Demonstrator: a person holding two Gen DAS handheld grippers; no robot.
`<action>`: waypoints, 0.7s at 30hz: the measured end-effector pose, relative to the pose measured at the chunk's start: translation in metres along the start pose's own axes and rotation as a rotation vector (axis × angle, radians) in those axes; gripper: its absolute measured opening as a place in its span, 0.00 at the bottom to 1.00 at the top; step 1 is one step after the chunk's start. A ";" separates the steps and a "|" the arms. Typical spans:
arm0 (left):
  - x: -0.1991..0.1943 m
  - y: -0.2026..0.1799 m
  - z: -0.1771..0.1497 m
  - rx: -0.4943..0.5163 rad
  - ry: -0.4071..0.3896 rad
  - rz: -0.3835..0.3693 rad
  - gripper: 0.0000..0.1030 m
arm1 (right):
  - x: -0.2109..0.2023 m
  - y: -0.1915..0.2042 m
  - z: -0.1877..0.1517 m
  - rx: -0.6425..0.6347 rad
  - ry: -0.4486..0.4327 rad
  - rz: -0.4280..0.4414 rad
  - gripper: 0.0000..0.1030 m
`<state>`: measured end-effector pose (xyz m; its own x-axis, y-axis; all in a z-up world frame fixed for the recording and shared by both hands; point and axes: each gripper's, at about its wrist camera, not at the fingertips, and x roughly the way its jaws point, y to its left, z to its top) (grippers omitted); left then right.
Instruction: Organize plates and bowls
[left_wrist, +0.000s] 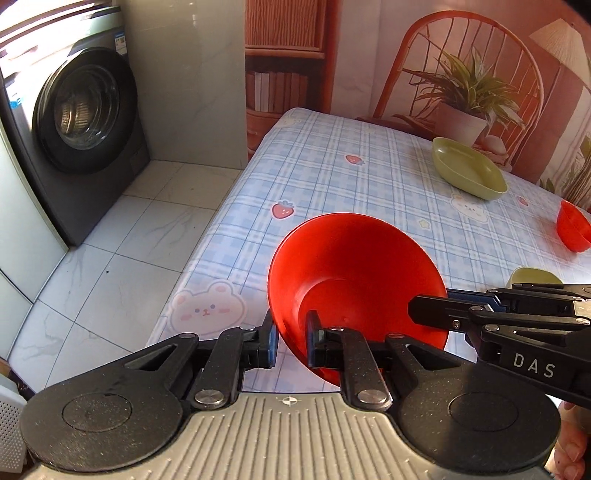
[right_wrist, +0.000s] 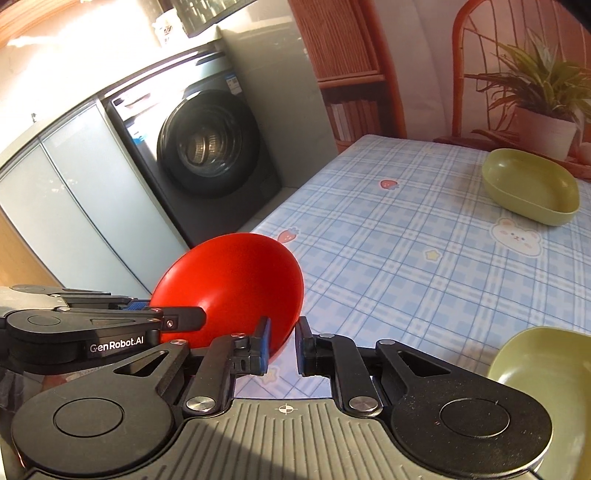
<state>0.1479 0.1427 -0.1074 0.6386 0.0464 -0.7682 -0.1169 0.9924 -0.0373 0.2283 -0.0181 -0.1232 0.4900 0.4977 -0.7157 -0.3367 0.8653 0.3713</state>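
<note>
Red bowl (left_wrist: 354, 280) clamped by both jaws.
Opposite rim walls are pinched between left gripper (left_wrist: 291, 343) and right gripper (right_wrist: 282, 345), seemingly so the tilted bowl is steadied for stacking.

We have the bowl (left_wrist: 351, 280) between our two grippers, over the table (left_wrist: 332, 173) edge; ahead to the right sits an oval dish (left_wrist: 469, 173), a washing machine (left_wrist: 74, 122) stands far left
</note>
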 end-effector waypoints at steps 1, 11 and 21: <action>-0.003 -0.007 0.005 0.015 -0.012 -0.005 0.15 | -0.007 -0.006 0.001 0.010 -0.018 -0.011 0.12; -0.016 -0.112 0.037 0.172 -0.072 -0.102 0.15 | -0.094 -0.086 0.002 0.155 -0.167 -0.135 0.11; -0.002 -0.256 0.047 0.334 -0.054 -0.277 0.16 | -0.191 -0.201 -0.023 0.305 -0.301 -0.286 0.11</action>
<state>0.2123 -0.1063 -0.0660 0.6509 -0.2297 -0.7235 0.3112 0.9501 -0.0216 0.1835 -0.2889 -0.0746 0.7530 0.1951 -0.6285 0.0721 0.9249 0.3734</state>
